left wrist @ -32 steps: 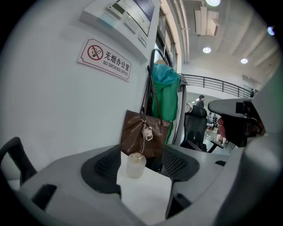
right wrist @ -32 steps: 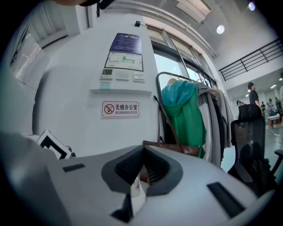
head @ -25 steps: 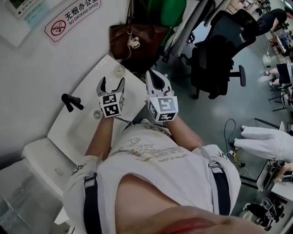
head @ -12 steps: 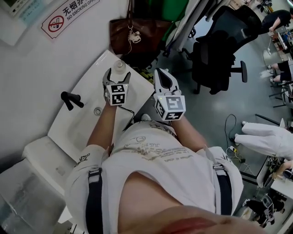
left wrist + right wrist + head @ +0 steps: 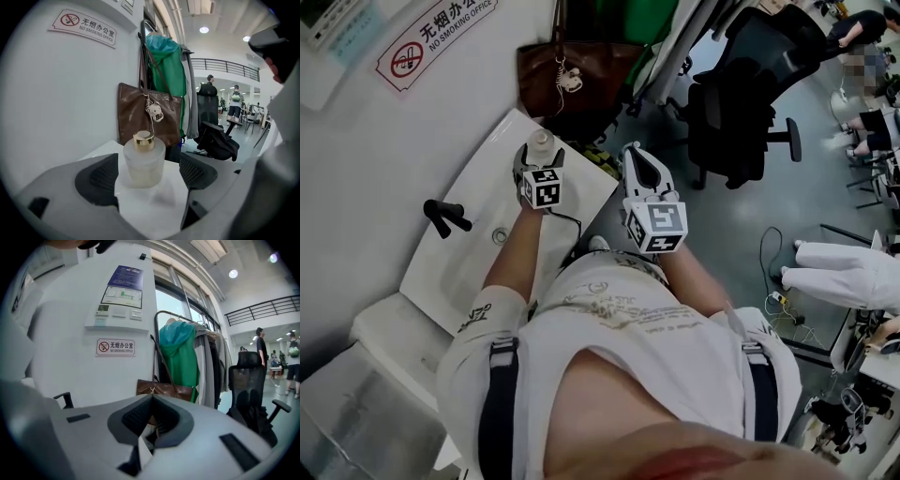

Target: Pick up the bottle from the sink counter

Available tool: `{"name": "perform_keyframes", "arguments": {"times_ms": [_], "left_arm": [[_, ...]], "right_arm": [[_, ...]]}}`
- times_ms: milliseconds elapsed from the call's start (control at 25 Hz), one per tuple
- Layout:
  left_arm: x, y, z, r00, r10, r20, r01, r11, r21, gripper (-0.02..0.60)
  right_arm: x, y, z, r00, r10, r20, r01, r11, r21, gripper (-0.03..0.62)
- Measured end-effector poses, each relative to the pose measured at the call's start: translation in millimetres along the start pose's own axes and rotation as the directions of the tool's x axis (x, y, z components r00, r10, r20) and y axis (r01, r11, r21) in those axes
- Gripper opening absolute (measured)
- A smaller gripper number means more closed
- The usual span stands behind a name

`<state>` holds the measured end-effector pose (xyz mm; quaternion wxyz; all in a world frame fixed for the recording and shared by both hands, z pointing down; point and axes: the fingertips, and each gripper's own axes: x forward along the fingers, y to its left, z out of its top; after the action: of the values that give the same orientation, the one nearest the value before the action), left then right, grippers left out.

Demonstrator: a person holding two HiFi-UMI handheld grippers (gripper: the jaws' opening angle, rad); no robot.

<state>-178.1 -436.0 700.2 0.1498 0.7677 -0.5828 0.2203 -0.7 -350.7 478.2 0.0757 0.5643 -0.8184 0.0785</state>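
A frosted glass bottle (image 5: 541, 141) with a gold cap stands upright at the far corner of the white sink counter (image 5: 478, 220). My left gripper (image 5: 539, 154) is open, its jaws reaching to either side of the bottle (image 5: 143, 163). Small gaps show between the dark pads (image 5: 99, 180) and the glass. My right gripper (image 5: 637, 153) hovers past the counter's right edge, over the floor. It is shut, its tips meeting with nothing between them (image 5: 151, 397).
A black faucet (image 5: 446, 214) sticks out of the wall at the counter's left. A brown handbag (image 5: 572, 80) hangs just behind the bottle, beside green clothing. A black office chair (image 5: 750, 94) stands to the right. A white-sleeved arm (image 5: 844, 281) shows at the far right.
Both grippers have moved forward along the counter. The left one has closed in on the bottle, so its jaws now flank it. The right stays shut.
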Motion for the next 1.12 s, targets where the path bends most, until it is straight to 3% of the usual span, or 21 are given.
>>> {"name": "perform_keyframes", "arguments": {"times_ms": [400,640,720,1120], "left_arm": [[26.6,3.8,-1.8,1.000,0.009,-0.008,-0.010,0.998,-0.064,0.387],[37.3,8.0,-5.6,0.999,0.035,-0.027,-0.037,0.998,-0.044,0.381],[38.6,10.0,-5.3,0.999,0.045,-0.022,-0.046,0.998,-0.048,0.350],[32.8,9.7,-5.0,0.998,0.016,-0.054,-0.019,0.998,-0.053,0.345]], "right_arm": [[-7.0,-10.5,-3.3,0.999,-0.044,-0.020,0.044,0.999,0.000,0.023],[-11.1,-13.9,-7.3,0.998,-0.058,-0.038,0.058,0.998,-0.002,0.023],[-12.6,-14.3,-10.0,0.997,-0.061,-0.044,0.061,0.998,0.000,0.023],[-9.1,-14.5,-13.6,0.997,-0.054,-0.051,0.055,0.998,0.014,0.023]]}}
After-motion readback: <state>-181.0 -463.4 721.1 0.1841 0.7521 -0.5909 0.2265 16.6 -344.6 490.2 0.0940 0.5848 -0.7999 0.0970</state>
